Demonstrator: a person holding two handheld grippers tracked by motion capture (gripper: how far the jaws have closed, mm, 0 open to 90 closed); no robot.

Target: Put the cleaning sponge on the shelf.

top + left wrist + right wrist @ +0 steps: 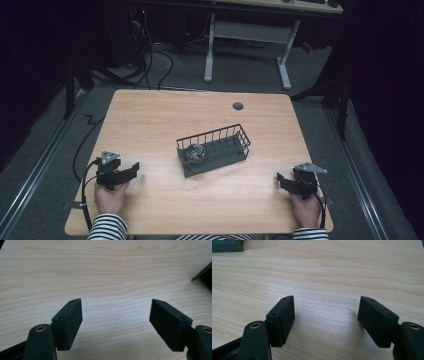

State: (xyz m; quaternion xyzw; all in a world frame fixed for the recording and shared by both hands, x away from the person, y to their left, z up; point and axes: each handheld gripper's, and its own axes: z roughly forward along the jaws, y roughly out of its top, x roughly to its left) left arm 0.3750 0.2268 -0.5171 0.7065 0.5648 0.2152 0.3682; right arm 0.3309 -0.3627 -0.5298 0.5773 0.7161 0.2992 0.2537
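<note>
The wire basket (214, 149) sits mid-desk, angled, a small ball (195, 153) at its left end — ahead and to the right of the left tool (131, 169), the nearer one, while both it and the right tool (281, 181) stand spread, empty.

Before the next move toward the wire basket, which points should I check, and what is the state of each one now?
1. Left gripper open with nothing between its pads: ok.
2. Right gripper open with nothing between its pads: ok.
3. Wire basket standing flat on the table, apart from both grippers: ok.
4. Round object lying inside the basket at its left end: ok.
5. What the round object is and how firm it is: cannot tell.
</note>
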